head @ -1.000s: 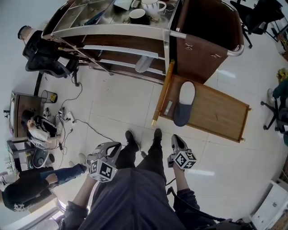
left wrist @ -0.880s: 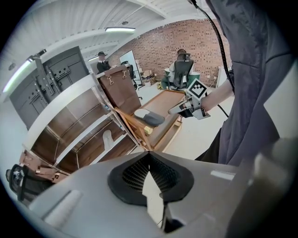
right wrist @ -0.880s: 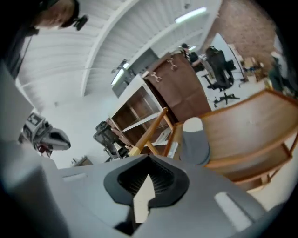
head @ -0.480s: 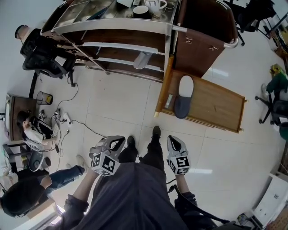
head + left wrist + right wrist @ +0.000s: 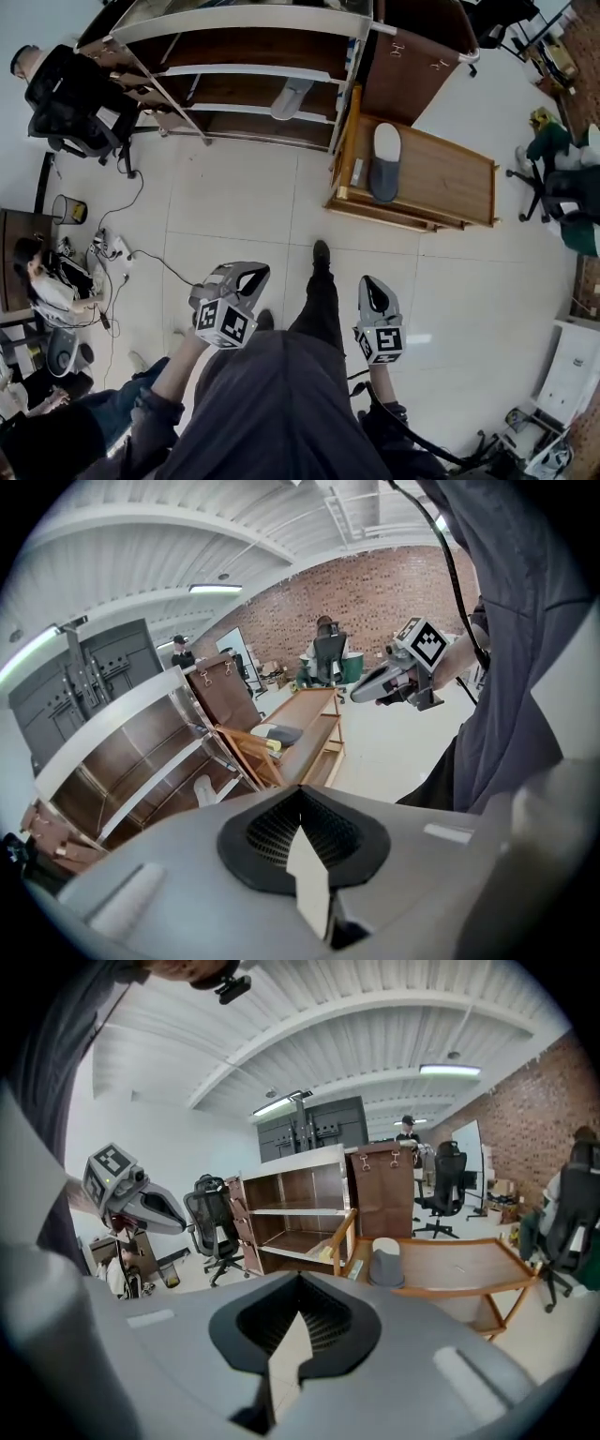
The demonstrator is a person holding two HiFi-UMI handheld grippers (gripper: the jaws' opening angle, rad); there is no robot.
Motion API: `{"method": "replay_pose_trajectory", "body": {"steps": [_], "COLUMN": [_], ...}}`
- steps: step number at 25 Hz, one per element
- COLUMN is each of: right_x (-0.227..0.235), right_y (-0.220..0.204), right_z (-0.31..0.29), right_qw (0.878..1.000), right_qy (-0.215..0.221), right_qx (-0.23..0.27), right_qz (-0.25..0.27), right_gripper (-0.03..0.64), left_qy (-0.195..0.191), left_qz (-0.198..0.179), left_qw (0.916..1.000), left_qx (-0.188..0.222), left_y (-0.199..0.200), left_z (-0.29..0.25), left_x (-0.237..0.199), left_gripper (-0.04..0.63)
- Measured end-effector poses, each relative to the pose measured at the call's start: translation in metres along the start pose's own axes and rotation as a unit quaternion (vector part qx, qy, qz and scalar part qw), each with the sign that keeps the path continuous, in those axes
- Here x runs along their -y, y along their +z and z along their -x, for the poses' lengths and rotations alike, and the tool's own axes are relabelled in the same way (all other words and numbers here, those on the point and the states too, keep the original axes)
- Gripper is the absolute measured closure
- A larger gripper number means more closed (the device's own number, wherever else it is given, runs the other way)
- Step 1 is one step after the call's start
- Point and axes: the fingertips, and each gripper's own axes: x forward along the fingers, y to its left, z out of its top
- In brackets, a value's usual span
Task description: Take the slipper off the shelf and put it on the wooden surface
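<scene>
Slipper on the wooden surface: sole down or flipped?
Sole down. The head view shows the slipper lying flat on the wooden surface, white insole and grey toe cover facing up.

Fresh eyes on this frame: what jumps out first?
A grey-and-white slipper lies on the low wooden platform just right of the shelf unit, and a second pale slipper sits on one of the lower shelves. Nearer the camera, the left gripper and right gripper hang shut and empty over the tiled floor, well short of both slippers.
</scene>
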Motion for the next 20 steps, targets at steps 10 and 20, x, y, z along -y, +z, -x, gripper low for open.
{"method": "replay_pose_trajectory", "body": {"steps": [10, 20], "right_x": [-0.123, -0.119], "right_y": [0.02, 0.004], "right_z": [0.09, 0.114], "right_qw": [0.993, 0.983], "right_qy": [-0.021, 0.011], "right_qx": [0.042, 0.059], "right_qz": [0.104, 0.173], "right_gripper": [0.599, 0.604], "left_qy": [0.027, 0.039], "left_qz": [-0.025, 0.013], "left_qw": [0.9982, 0.9984], "left_qx": [0.048, 0.039], "left_y": [-0.022, -0.018], "left_z": [0.099, 0.097], "left_x": [0.073, 0.12], "left_gripper": [0.58, 0.58]}}
